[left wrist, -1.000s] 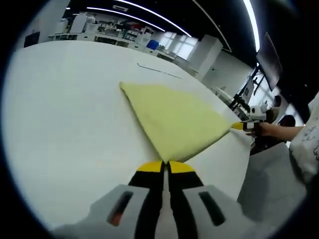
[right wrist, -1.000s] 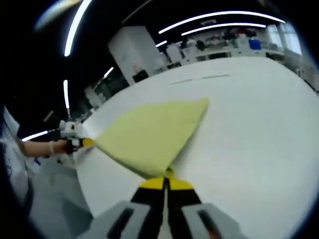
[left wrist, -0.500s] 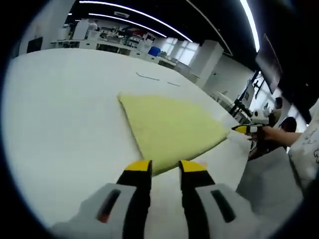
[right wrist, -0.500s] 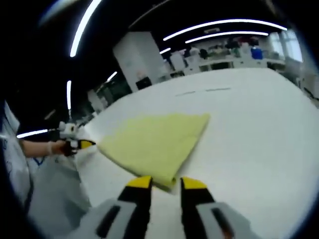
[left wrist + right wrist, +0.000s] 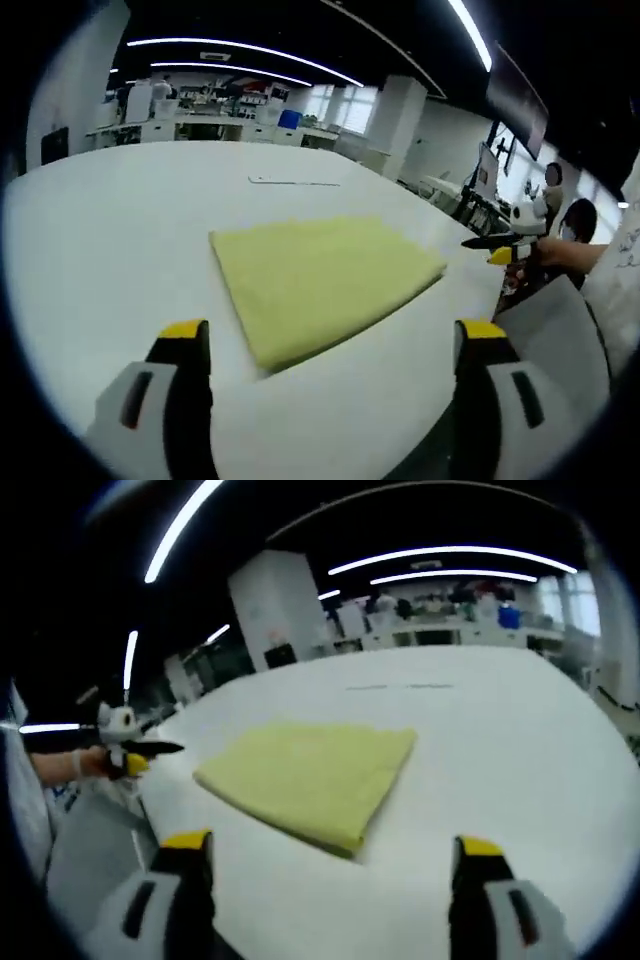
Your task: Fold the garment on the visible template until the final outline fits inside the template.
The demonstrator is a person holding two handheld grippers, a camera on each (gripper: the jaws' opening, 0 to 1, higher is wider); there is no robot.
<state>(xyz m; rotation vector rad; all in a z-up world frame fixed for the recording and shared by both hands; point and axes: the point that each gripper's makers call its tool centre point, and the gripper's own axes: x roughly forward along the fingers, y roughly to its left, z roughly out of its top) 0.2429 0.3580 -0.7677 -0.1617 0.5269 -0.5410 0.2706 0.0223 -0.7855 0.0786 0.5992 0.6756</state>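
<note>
Folded yellow garment [image 5: 320, 283] flat on the white table [image 5: 110, 230], near the edge closest to the person, roughly 4-sided, no wrinkles visible. Same cloth [image 5: 312, 774] in the right gripper view, thick folded edge toward the camera. Thin template marks [image 5: 293, 182] farther back on the table, well apart from the cloth, so probably outside the outline. Left gripper [image 5: 326, 345] wide open, holding nothing, hovering just short of the near corner. Right gripper [image 5: 327, 860] equally spread and empty. Risks: stopping with the bundle off the marks; layers slipping apart if dragged by 1 corner; overhang at the table edge.
</note>
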